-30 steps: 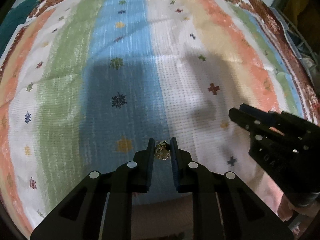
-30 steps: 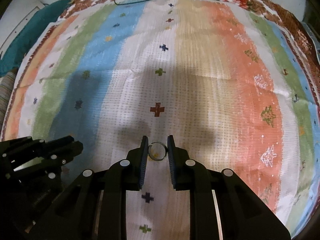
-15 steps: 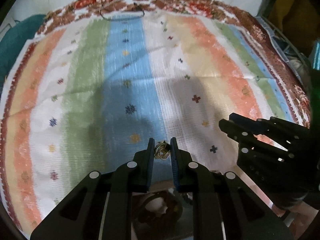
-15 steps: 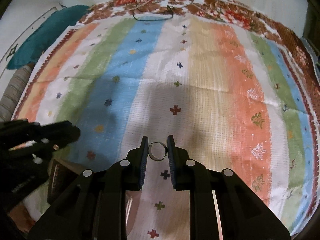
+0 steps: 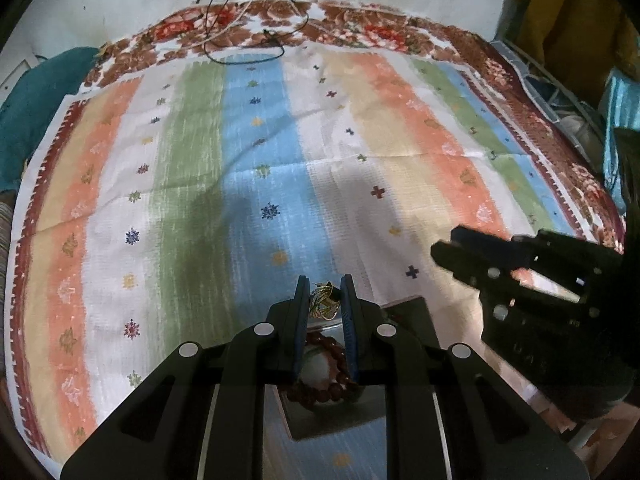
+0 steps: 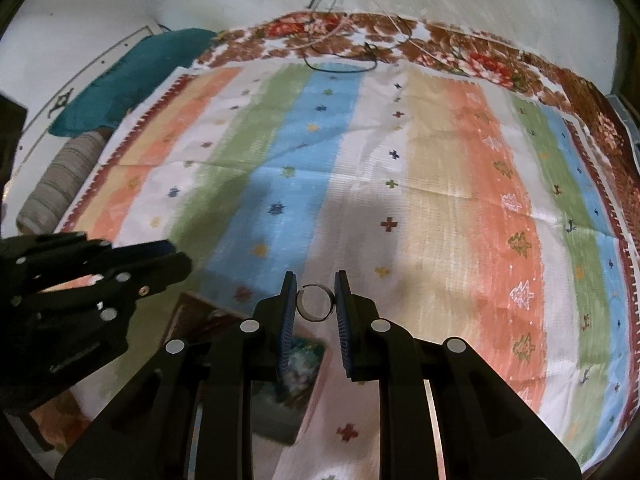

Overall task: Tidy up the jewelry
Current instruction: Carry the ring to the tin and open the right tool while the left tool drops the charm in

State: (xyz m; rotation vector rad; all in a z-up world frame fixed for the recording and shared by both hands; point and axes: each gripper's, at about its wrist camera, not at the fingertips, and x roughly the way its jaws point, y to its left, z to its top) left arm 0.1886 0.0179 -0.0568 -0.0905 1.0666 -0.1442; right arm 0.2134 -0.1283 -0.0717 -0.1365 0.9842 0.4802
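Note:
My left gripper (image 5: 325,292) is shut on a small gold wire ornament (image 5: 322,305), held up above the striped cloth (image 5: 260,168). Below its fingers lies an open jewelry box (image 5: 416,312) with a brown bead bracelet (image 5: 320,392) in it. My right gripper (image 6: 315,280) is shut on a plain silver ring (image 6: 313,319), also held in the air. The same box (image 6: 192,312) shows under it, to the left. Each gripper appears in the other's view: the right gripper (image 5: 444,248) at the right, the left gripper (image 6: 176,256) at the left.
A teal cushion (image 6: 132,76) and a striped grey roll (image 6: 56,192) lie off the cloth's far left corner. A black cable (image 5: 244,58) loops at the far edge under the white wall. A wire rack (image 5: 560,100) stands at the right.
Both grippers have risen and drawn back from the cloth, each still holding its piece. The jewelry box with the bead bracelet has come into view beneath them.

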